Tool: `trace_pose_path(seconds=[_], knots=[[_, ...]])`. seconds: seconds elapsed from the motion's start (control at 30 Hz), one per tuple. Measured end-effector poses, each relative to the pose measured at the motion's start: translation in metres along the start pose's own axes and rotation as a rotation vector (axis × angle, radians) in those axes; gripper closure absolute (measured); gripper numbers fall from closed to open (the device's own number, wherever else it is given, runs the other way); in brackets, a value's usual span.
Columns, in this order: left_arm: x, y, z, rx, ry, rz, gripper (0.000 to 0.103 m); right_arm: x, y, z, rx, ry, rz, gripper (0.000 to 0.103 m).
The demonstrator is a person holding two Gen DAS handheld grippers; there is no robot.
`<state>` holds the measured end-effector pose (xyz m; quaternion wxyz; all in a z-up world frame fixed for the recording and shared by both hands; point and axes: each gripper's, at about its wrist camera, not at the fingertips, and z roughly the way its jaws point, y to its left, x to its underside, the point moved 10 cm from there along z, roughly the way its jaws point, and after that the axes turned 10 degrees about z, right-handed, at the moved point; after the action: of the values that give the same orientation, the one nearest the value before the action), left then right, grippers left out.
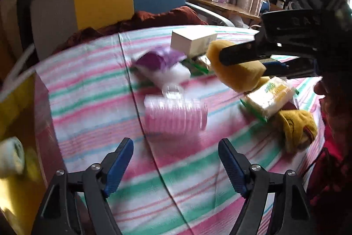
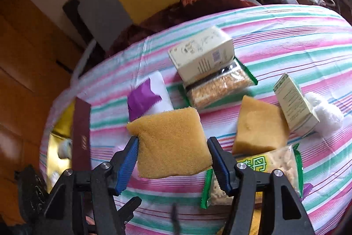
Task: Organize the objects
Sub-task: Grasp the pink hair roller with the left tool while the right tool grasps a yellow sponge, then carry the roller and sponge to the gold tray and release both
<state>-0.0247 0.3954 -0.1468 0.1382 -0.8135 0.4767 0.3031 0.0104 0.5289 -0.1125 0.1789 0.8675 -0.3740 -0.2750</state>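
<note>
My right fingers [image 2: 172, 155] pinch a yellow sponge [image 2: 169, 142] by its two side edges and hold it clear of the striped cloth [image 2: 286, 36] that covers the tabletop. I judge this the carrying step of the tidying: the sponge is picked and wants a place, perhaps the gold-lined box [image 2: 57, 142] at the tabletop's left edge, though I cannot tell where it belongs. My left fingers [image 1: 176, 166] are spread with nothing between them, hovering above the cloth short of a ribbed pink cup stack [image 1: 176, 116] lying on its side.

The sponge is soft and coarse-pored, a rounded square slab that dents under the pads. A second sponge [image 2: 259, 127] lies flat beside crinkly snack packets [image 2: 220, 85] and stiff cardboard cartons [image 2: 202, 52].
</note>
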Motion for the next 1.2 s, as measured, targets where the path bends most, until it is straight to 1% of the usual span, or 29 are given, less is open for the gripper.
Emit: trace_pose_path(seconds=[0.03,0.13,0.2,0.27,0.3,0.33,0.37,0.43,0.57,0.67,0.73,0.87,0.97,1.0,1.07,1.13,1.2], knots=[[-0.003,0.002,0.001,-0.016,0.006,0.002,0.017,0.000,0.003,0.000,-0.006,-0.002,0.004,0.039],[-0.018,0.008,0.012,-0.064,0.026,0.023,0.015,0.000,0.006,-0.001,-0.011,-0.006,-0.002,0.039],[-0.018,0.008,0.020,-0.082,0.060,0.063,0.013,0.000,0.009,0.001,-0.012,-0.002,-0.008,0.039],[-0.020,0.006,0.026,-0.092,0.068,0.097,0.013,0.001,0.011,0.002,-0.011,0.003,-0.013,0.039],[-0.023,0.005,0.031,-0.091,0.070,0.117,0.015,0.001,0.010,0.002,-0.005,0.004,-0.019,0.039],[-0.022,0.005,0.034,-0.077,0.072,0.127,0.032,0.002,0.011,0.004,0.001,0.004,-0.023,0.039],[-0.021,0.002,0.039,-0.038,0.086,0.128,0.038,0.003,0.010,0.005,0.006,0.003,-0.025,0.039],[-0.019,0.004,0.041,-0.021,0.096,0.107,0.040,0.002,0.009,0.004,0.007,0.000,-0.024,0.039],[-0.018,0.003,0.017,0.008,0.038,0.088,0.040,0.003,0.008,0.004,0.016,-0.001,-0.037,0.039],[-0.015,0.012,-0.014,0.031,-0.006,0.028,0.040,0.008,0.016,0.004,0.006,0.005,-0.076,0.039],[-0.012,0.020,-0.032,0.028,-0.033,-0.006,0.040,0.010,0.023,0.004,-0.001,0.004,-0.102,0.039],[-0.007,0.061,-0.074,-0.017,-0.091,-0.098,0.040,0.021,0.037,0.007,-0.009,0.017,-0.157,0.039],[0.000,0.101,-0.105,-0.088,-0.137,-0.162,0.040,0.027,0.049,0.008,-0.012,0.026,-0.183,0.039],[0.005,0.120,-0.116,-0.121,-0.146,-0.187,0.039,0.030,0.055,0.008,-0.014,0.030,-0.194,0.039],[0.015,0.152,-0.127,-0.179,-0.146,-0.220,0.039,0.036,0.071,0.008,-0.019,0.035,-0.219,0.039],[0.030,0.182,-0.135,-0.236,-0.139,-0.255,0.039,0.048,0.095,0.007,-0.053,0.047,-0.250,0.039],[0.047,0.214,-0.138,-0.292,-0.112,-0.304,0.039,0.063,0.126,0.008,-0.082,0.061,-0.300,0.039]])
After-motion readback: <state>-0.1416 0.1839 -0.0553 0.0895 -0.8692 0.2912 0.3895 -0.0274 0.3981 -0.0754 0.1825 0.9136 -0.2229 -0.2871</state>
